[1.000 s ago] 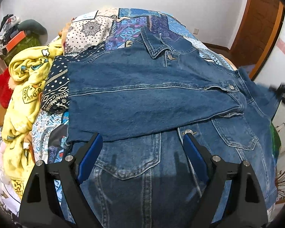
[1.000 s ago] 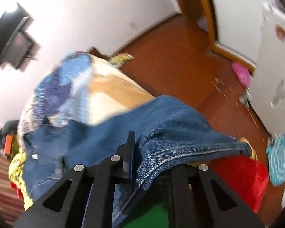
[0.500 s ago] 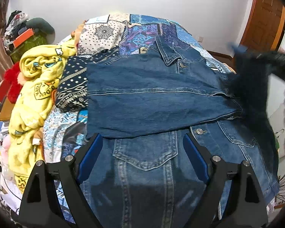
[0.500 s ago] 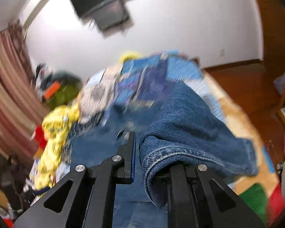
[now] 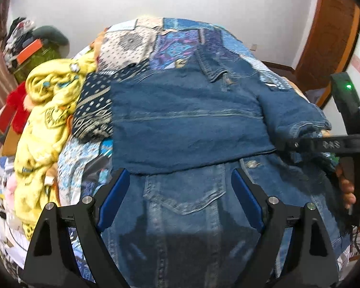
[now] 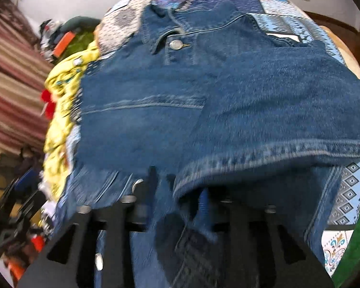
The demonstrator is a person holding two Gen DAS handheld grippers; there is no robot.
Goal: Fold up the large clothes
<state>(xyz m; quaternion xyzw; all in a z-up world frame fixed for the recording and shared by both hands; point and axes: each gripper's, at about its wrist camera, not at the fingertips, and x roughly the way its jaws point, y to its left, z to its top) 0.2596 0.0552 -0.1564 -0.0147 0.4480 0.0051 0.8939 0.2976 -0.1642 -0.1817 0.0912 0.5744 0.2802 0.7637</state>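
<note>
Left wrist: one denim jacket (image 5: 184, 124).

both wrist views look closely down over the denim jacket (image 5: 187, 129) toward the far wall (image 5: 204, 0).

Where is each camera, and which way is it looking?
Left wrist: sits on the left gripper, open above the denim jacket on the bed; the right gripper and hand show.
Right wrist: sits on the right gripper, looking over the sleeve it holds.
Both show the jacket and yellow blanket.
</note>
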